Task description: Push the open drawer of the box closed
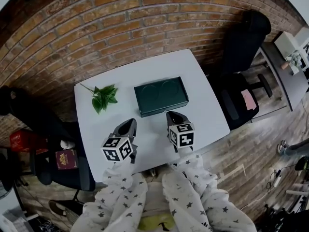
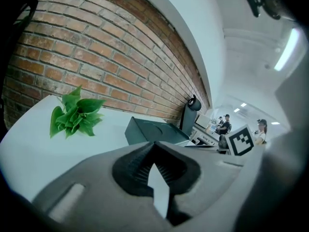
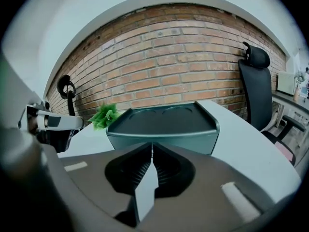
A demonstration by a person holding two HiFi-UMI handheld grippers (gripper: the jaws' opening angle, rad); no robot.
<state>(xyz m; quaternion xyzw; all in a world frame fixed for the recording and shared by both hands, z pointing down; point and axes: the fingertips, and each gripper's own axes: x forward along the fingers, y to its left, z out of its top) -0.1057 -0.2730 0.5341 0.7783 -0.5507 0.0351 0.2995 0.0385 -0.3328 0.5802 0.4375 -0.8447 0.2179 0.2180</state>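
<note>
Head view: the box (image 1: 161, 96) sits in the middle of the bench (image 1: 203, 105). The left gripper (image 1: 127, 125) and right gripper (image 1: 175, 116) are near its front, not touching it.

Left gripper view: jaws closed, empty.

Right gripper view: jaws closed, empty. The drawer (image 3: 164, 138) looks flush, so the push seems done.

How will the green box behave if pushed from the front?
Low and wide, the box probably won't tip. Nothing braces it on the smooth table, so it may slide backward. It looks rigid.
</note>
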